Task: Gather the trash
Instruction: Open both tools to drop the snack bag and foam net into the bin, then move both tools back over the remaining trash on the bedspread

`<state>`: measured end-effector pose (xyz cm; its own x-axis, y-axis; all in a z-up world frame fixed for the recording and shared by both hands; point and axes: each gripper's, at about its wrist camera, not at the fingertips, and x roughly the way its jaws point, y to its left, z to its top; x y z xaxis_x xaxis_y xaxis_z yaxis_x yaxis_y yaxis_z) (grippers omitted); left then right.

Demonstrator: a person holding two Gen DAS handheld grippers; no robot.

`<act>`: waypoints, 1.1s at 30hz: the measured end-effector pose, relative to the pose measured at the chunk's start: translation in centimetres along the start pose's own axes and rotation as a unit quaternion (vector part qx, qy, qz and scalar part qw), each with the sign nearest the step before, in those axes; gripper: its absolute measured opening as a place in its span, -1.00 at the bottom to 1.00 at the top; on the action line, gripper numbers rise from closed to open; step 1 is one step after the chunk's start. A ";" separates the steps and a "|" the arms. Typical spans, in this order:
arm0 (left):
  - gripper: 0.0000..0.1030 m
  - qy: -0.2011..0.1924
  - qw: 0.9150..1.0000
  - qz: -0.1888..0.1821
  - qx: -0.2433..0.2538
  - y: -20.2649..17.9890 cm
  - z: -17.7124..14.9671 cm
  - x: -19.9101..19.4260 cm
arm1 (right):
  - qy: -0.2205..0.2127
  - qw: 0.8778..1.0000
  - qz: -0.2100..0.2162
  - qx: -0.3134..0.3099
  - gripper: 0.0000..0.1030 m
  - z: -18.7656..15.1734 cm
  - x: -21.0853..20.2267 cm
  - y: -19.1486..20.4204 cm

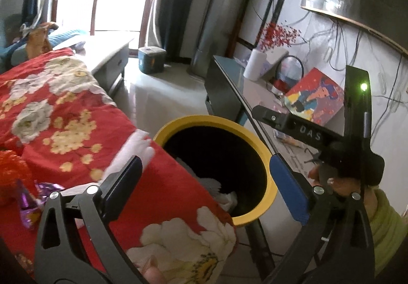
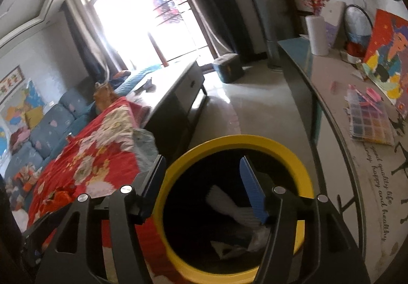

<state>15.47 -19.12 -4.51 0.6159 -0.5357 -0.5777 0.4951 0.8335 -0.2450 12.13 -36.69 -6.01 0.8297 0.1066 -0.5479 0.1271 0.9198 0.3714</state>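
Observation:
A black bin with a yellow rim [image 1: 270,156] [image 2: 303,164] stands between a red floral cloth [image 1: 63,110] and a long side table. White crumpled paper [image 1: 224,194] [image 2: 229,205] lies at the bottom of the bin. My left gripper [image 1: 207,182] is open, with nothing between its pads, above the cloth's edge and the bin's mouth. My right gripper [image 2: 202,187] hangs open and empty right over the bin. Purple wrappers [image 1: 30,205] and a white wad [image 1: 135,146] lie on the cloth. A hand in a green sleeve [image 1: 339,187] shows at the right of the left wrist view.
The side table [image 2: 331,156] on the right carries a paper roll [image 2: 317,34], a painting [image 2: 387,54] and a colour-sample box [image 2: 369,123]. A low cabinet [image 2: 178,85], a teal box [image 1: 151,59] on the floor and a blue sofa [image 2: 51,131] lie beyond.

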 end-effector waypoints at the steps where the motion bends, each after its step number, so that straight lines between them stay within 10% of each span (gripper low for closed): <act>1: 0.78 -0.004 1.000 0.002 -0.002 0.1 0.0 -0.3 | 0.000 1.000 0.003 -0.005 0.14 0.0 -0.1 0.5; 33: 0.78 -0.096 0.988 0.092 -0.085 8.1 -0.2 -9.1 | 0.022 0.991 0.081 -0.105 0.27 -2.0 -0.4 10.6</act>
<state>13.73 -7.42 -1.38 0.7987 -0.3757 -0.4700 0.2647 0.9209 -0.2863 12.04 -26.25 -3.36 0.8052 0.2706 -0.5277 -0.1247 0.9472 0.2955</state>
